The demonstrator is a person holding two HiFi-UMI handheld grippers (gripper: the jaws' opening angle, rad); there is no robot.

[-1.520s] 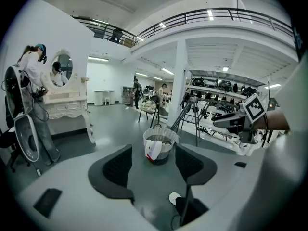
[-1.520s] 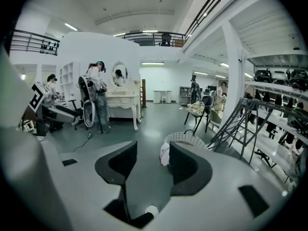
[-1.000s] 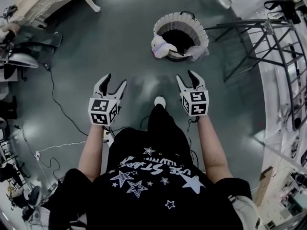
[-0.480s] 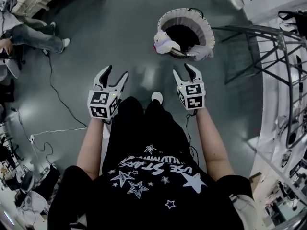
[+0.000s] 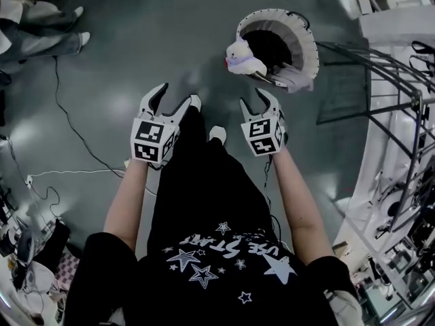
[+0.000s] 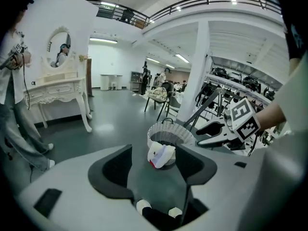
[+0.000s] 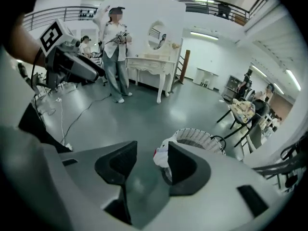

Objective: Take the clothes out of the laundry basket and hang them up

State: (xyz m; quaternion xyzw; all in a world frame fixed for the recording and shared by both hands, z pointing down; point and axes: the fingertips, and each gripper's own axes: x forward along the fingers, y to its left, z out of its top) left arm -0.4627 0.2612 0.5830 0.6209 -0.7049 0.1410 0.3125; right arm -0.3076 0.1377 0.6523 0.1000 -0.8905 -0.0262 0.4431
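A white wicker laundry basket (image 5: 299,36) stands on the grey floor ahead of me. A white garment (image 5: 243,58) hangs over its near left rim and a pale one (image 5: 297,80) over its near right rim. My left gripper (image 5: 173,95) and right gripper (image 5: 254,100) are held side by side short of the basket, both open with nothing between the jaws. In the left gripper view the basket (image 6: 168,130) and white garment (image 6: 161,154) show beyond the gripper (image 6: 153,165). From the right gripper (image 7: 147,165) the basket (image 7: 202,137) and garment (image 7: 161,154) lie just ahead.
A metal drying rack (image 5: 384,80) stands right of the basket. Cables (image 5: 75,134) trail over the floor at left. A person's legs (image 5: 41,36) show at upper left. A white dressing table (image 6: 57,88) stands far left, and a person (image 7: 115,57) stands beside it.
I have stepped toward the basket, one foot now forward between the grippers. Both grippers moved ahead a little and stay open. The basket shifted right in the head view.
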